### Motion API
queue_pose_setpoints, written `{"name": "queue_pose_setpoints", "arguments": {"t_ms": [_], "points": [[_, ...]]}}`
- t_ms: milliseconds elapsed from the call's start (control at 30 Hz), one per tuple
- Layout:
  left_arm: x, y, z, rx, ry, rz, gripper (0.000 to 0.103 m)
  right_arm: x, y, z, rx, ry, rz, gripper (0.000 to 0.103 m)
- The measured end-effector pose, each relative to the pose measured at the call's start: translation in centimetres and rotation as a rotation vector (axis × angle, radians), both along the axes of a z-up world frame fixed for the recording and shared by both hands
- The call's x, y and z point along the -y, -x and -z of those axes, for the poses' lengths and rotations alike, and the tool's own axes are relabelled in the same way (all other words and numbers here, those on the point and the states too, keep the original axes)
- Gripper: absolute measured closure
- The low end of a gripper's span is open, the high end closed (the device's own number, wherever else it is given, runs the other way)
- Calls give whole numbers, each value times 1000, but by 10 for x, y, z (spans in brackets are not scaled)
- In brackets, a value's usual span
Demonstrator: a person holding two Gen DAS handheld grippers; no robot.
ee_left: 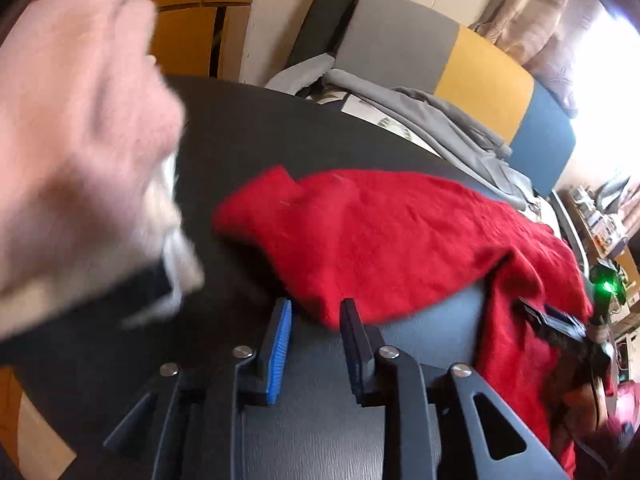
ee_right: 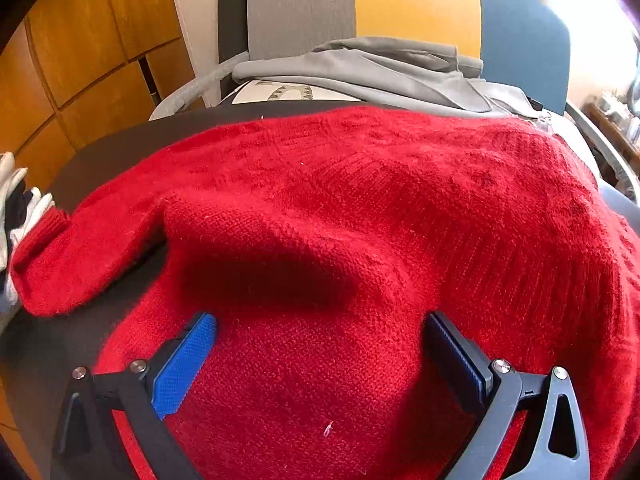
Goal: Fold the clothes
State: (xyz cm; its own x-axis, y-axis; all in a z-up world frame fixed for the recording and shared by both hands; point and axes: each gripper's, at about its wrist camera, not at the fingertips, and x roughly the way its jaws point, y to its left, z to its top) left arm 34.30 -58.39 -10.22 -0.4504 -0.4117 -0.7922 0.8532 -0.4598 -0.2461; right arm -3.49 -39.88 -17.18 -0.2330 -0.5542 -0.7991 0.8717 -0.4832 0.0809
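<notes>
A red knitted sweater (ee_right: 360, 200) lies spread on a dark round table (ee_left: 248, 128), one sleeve (ee_left: 256, 208) stretched out to the left. My left gripper (ee_left: 316, 312) hovers at the sleeve's near edge, its blue pads a narrow gap apart with nothing between them. My right gripper (ee_right: 320, 328) stands wide open low over the sweater's body, one finger on each side of a raised fold. The left wrist view also shows the right gripper (ee_left: 560, 326) at the sweater's right side, where the cloth hangs over the table edge.
A blurred pale pink cloth (ee_left: 72, 140) fills the left of the left wrist view. White and black fabric (ee_right: 12, 200) lies by the sleeve cuff. A grey garment (ee_right: 380, 68) lies behind the table, before grey, yellow and blue chair backs (ee_right: 416, 0). Wooden cabinets (ee_right: 80, 60) stand left.
</notes>
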Motion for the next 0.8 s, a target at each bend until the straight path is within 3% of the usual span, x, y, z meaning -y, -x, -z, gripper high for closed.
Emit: {"name": "queue_pose_setpoints", "arguments": {"t_ms": [67, 400, 533, 600, 800], "points": [[-17, 0, 1, 14, 12, 28, 75, -2, 1, 0, 1, 6, 0, 0], [-7, 76, -7, 34, 94, 176, 70, -1, 0, 2, -13, -8, -1, 0], [49, 81, 37, 241, 22, 18, 67, 2, -2, 3, -24, -24, 5, 0], [66, 68, 40, 228, 56, -37, 66, 6, -3, 4, -33, -42, 17, 0], [88, 63, 33, 277, -13, -136, 69, 9, -4, 2, -39, -45, 32, 0]]}}
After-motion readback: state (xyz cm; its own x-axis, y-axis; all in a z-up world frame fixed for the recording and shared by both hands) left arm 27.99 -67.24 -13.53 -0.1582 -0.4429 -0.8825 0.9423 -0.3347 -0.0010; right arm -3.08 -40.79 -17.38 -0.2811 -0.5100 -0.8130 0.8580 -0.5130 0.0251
